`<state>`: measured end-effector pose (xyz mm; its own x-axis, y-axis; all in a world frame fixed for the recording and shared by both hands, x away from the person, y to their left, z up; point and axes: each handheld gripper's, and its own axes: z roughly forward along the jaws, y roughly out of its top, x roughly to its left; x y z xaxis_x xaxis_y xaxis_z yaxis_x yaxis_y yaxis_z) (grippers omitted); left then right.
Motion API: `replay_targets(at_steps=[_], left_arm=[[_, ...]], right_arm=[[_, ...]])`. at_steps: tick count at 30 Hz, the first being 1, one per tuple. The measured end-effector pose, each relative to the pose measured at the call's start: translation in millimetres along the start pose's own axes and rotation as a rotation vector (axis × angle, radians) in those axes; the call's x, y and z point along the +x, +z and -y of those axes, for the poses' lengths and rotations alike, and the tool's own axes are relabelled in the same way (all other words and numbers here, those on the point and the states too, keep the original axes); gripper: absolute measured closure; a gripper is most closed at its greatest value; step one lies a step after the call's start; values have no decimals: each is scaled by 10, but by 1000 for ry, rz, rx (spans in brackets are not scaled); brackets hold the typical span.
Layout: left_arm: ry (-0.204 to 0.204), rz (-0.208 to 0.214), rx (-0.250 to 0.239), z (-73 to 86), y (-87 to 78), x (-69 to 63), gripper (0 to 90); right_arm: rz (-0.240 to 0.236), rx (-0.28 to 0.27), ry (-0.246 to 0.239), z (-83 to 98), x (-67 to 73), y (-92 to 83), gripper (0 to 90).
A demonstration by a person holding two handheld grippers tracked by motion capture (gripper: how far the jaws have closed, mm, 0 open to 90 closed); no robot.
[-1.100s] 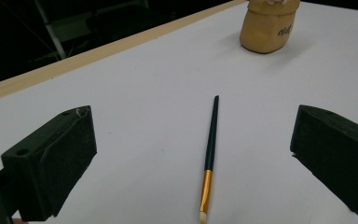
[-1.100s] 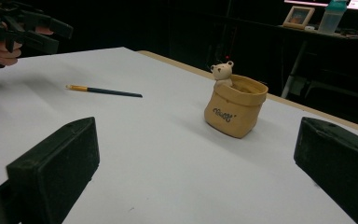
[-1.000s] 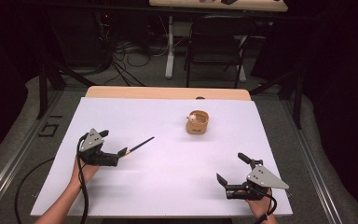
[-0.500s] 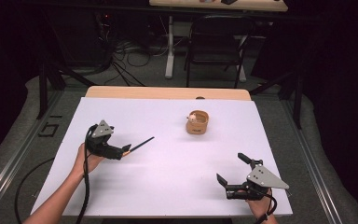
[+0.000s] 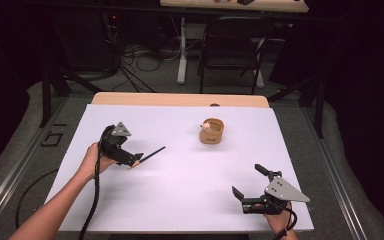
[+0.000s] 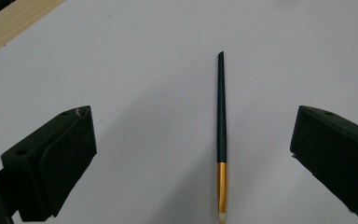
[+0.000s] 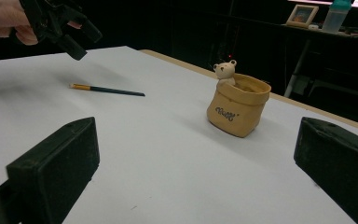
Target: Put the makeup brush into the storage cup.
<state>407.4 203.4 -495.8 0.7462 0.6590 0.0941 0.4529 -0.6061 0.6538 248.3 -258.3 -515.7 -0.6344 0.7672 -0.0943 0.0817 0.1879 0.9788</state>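
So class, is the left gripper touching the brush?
Apart. In the left gripper view the brush lies on the table between the open fingers, white surface showing either side.

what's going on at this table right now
A person holds a tool in each hand over a white table. The left tool hovers just above a thin dark brush with a gold band, which lies flat on the table; its jaws are open on either side of the brush, not touching it. The right tool sits open near the table's front right corner, holding nothing. A small tan pouch-shaped holder with a little bear figure stands farther back, apart from both.
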Motion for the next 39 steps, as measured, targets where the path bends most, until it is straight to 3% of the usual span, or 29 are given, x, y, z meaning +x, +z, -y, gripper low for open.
replay_targets(at_steps=[5,9,26,32,39], left_arm=[[24,6,90,-95,32,14,14],[12,18,147,-139,62,43,27],[56,50,329,-267,222,7,239],[56,82,385,-282,303,-19,337],[78,111,411,-291,359,-43,470]], right_arm=[[0,14,-5,-1,1,-1,0],[-1,16,-6,1,4,2,0],[11,18,-18,-1,7,1,0],[11,19,-21,-1,8,2,0],[21,19,-24,-3,14,3,0]])
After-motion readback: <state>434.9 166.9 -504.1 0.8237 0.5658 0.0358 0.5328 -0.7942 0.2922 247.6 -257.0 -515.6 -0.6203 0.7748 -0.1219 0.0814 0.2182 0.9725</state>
